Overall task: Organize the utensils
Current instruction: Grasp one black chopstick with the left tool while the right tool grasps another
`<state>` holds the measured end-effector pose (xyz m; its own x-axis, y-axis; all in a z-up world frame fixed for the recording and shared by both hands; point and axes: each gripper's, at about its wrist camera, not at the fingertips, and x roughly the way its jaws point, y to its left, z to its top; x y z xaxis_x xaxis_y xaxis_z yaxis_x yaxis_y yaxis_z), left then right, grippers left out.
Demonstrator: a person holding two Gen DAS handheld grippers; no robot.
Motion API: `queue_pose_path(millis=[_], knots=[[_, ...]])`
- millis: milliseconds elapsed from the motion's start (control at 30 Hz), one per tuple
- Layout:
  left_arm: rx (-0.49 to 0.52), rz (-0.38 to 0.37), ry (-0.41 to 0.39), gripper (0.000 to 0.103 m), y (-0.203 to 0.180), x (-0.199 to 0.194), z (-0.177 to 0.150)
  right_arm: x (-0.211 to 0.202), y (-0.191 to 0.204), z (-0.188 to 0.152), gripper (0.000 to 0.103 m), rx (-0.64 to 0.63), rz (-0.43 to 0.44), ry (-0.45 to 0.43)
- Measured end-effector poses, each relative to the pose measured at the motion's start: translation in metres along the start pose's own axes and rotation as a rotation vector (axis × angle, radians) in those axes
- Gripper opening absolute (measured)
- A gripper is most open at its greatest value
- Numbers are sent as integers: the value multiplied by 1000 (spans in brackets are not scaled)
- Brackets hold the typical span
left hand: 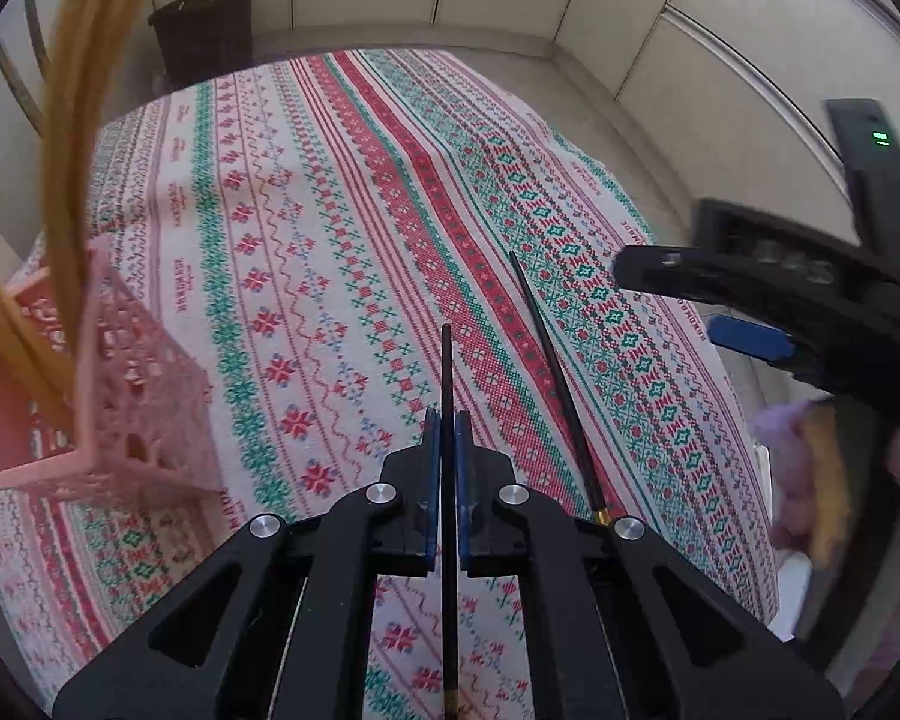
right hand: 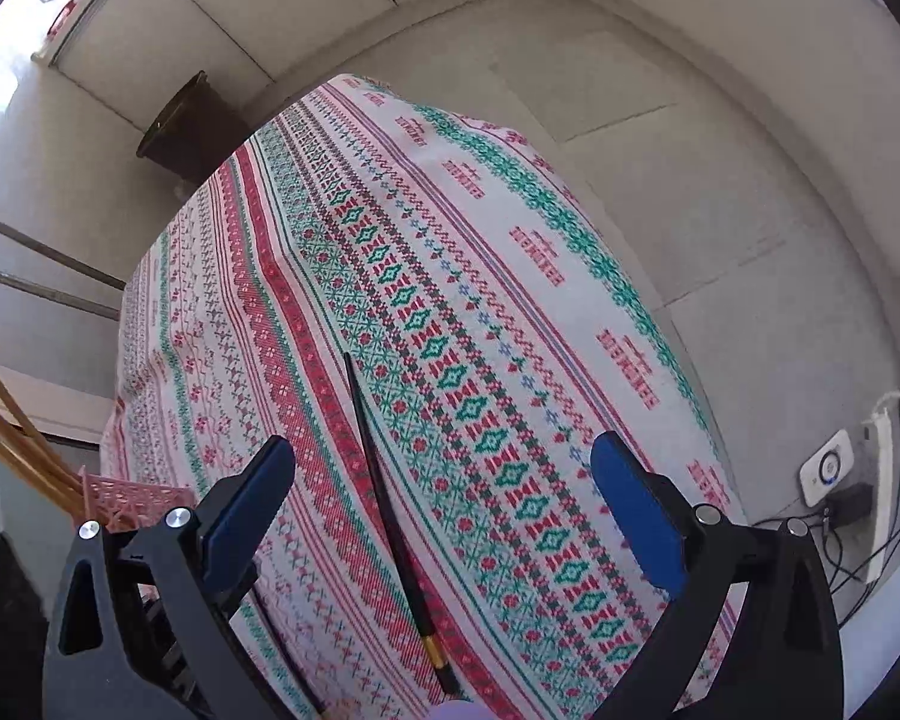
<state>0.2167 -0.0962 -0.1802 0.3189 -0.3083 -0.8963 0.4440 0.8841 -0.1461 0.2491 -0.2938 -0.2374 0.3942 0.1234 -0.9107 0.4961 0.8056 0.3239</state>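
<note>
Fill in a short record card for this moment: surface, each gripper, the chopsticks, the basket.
surface: table under a patterned cloth
left gripper: shut on a black chopstick
right gripper: open, holding nothing, above the second chopstick
second chopstick: black with a gold band, lying flat on the cloth
basket: pink, lattice walls, at the cloth's left edge
basket contents: wooden chopsticks leaning out of it

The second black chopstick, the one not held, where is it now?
In the right wrist view the loose black chopstick lies on the patterned tablecloth, between the open right tongs, right of the pink basket.
</note>
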Motion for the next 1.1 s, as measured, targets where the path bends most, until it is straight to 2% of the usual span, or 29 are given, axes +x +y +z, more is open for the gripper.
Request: queue_pose_path(millis=[133,233,300,333,400,433,467,500,533,600,800,1100], knots=[[26,41,-88,4,1,-46,-11,22,19,-3,96,-66,-55,-10],[41,37,-148,4,7,-73,-16,36,27,-7,96,-88,-72,1],[61,30,-179,4,7,-87,-19,45,32,-10,88,-115,-91,8],[70,31,-192,4,4,-93,-21,47,38,-13,86,-156,-130,-12],[92,21,-213,4,1,-103,-24,49,50,-20,73,-231,-170,-38],[102,20,-221,4,0,-112,-28,50,54,-22,70,-254,-172,-42],[113,23,-231,4,-1,-116,-30,49,57,-23,60,-268,-166,-47],[121,24,-237,4,-1,-121,-32,48,58,-24,43,-276,-152,-46],[129,24,-245,4,-1,-125,-34,48,58,-23,34,-276,-135,-39],[130,26,-253,4,-1,-126,-34,47,55,-21,7,-266,-110,-28],[95,24,-268,4,10,-122,-29,36,33,-18,5,-184,-18,22],[72,-9,-325,4,17,-144,-28,-37,39,-30,5,-183,59,-112]])
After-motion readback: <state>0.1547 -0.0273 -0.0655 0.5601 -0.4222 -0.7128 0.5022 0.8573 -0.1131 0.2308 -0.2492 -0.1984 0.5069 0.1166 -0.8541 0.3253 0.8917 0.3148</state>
